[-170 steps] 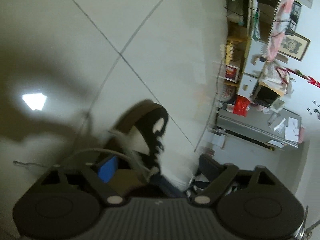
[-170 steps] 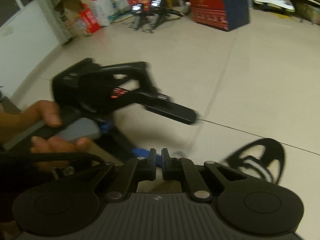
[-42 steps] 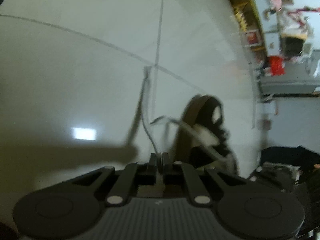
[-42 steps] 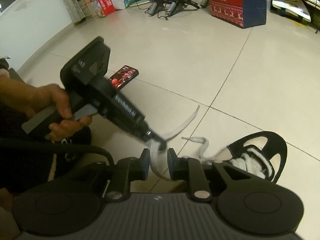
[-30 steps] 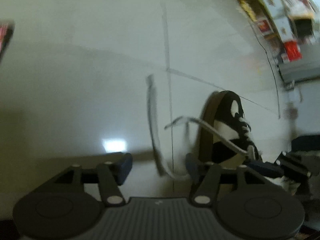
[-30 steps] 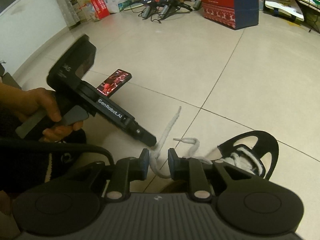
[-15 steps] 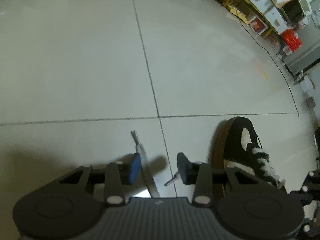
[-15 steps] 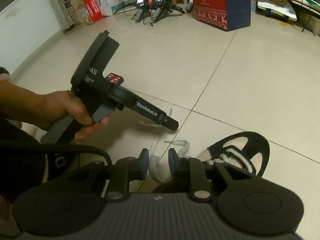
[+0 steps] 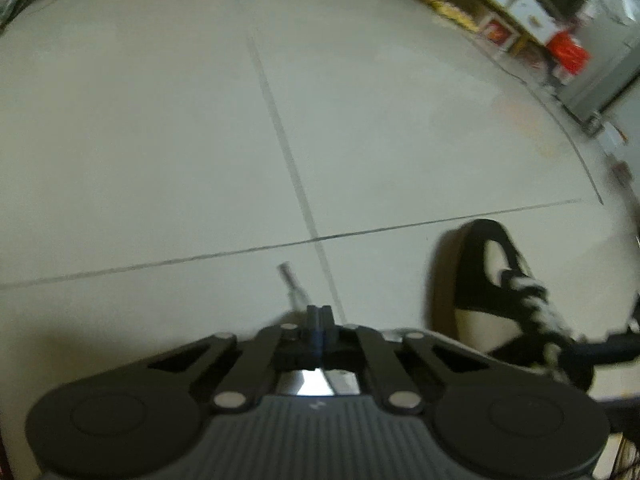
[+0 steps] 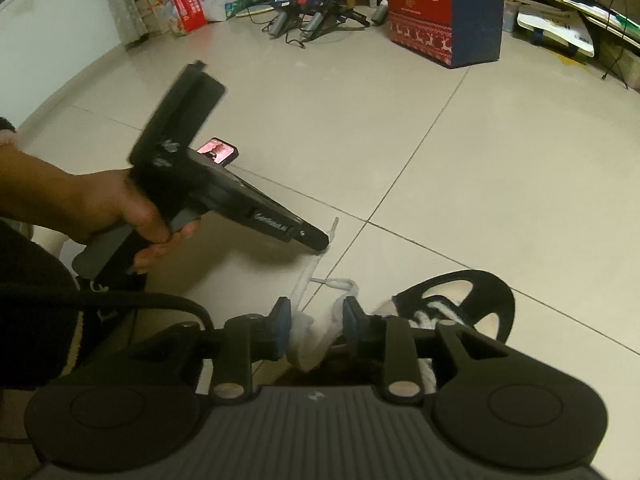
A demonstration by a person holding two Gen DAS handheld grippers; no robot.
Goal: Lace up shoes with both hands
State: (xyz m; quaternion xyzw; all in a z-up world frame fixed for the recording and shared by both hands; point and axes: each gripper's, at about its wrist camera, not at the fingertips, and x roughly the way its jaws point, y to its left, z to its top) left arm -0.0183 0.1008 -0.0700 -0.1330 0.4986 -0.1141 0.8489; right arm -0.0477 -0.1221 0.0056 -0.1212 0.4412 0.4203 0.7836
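1. Shoelace [image 9: 291,286], white and limp, is clamped near its stiff tip in my left gripper [image 9: 319,320], whose jaws are shut on it; the left wrist view puts the black-and-white shoe [image 9: 496,280] on the tile floor [image 9: 200,140] to the right.
2. Right wrist view alone shows the soft, light lace bunched between my right gripper [image 10: 316,320], jaws opening, and the person's hand [image 10: 132,216] on the left handle. I'd hold near the tip.

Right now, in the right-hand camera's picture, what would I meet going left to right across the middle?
The person's hand → the left gripper it holds → white lace → black-and-white shoe.
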